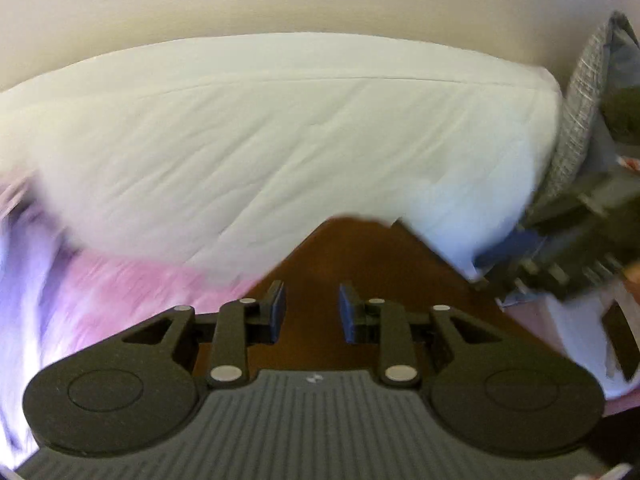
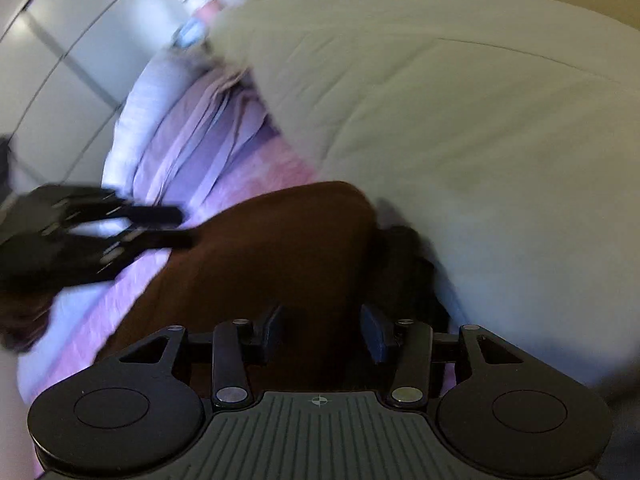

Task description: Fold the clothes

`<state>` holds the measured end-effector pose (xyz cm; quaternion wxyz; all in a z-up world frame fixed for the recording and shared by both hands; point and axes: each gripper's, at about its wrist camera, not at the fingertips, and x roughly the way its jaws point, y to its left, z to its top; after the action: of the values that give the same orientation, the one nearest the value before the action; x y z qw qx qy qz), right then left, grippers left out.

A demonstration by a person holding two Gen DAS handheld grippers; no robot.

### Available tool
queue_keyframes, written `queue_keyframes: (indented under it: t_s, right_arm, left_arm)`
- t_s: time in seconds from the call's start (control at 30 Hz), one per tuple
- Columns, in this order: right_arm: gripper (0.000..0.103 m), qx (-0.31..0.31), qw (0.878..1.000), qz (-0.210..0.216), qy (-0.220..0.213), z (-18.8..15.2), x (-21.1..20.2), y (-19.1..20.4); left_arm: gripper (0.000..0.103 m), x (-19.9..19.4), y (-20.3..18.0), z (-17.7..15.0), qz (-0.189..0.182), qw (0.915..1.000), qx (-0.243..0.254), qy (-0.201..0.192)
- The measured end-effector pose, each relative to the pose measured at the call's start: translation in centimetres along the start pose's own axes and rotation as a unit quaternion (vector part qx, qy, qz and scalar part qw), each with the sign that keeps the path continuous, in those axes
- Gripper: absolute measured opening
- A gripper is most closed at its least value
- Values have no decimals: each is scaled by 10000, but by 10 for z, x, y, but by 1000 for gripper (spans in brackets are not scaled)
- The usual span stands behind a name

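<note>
A brown garment [image 1: 352, 256] lies on the pink and purple bed sheet [image 1: 120, 280], its far edge rising to a peak against the white duvet. My left gripper [image 1: 313, 312] hangs over it with its blue pads a little apart and only flat brown cloth showing in the gap. In the right wrist view the same garment [image 2: 272, 248] spreads under my right gripper [image 2: 324, 334], whose pads stand wider apart above the cloth. The left gripper [image 2: 186, 227] appears blurred at the garment's left edge. The right gripper [image 1: 492, 256] is a blur at the right.
A bulky white duvet [image 2: 480, 140] fills the far side of the bed. A dark, black garment [image 2: 404, 272] lies bunched between the brown one and the duvet. A pillow [image 2: 136, 120] and white wardrobe panels [image 2: 60, 60] are at the left. Grey fabric [image 1: 580, 112] hangs at the right.
</note>
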<state>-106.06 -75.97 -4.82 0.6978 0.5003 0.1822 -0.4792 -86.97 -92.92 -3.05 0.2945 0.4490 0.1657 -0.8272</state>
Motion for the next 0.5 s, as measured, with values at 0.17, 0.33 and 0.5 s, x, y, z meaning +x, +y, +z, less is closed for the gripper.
queue_keyframes:
  t_s: [0.17, 0.33, 0.5]
  right_arm:
    - [61, 289, 9979, 532, 247, -28, -19, 7]
    - [61, 723, 9937, 837, 190, -55, -27, 11]
    - [61, 1486, 9832, 1051, -133, -71, -35, 5]
  left_arm:
    - [24, 59, -14, 22, -540, 9952, 542, 611]
    - [24, 80, -29, 19, -558, 9914, 911, 758]
    - [24, 47, -9, 18, -679, 9942, 693, 464]
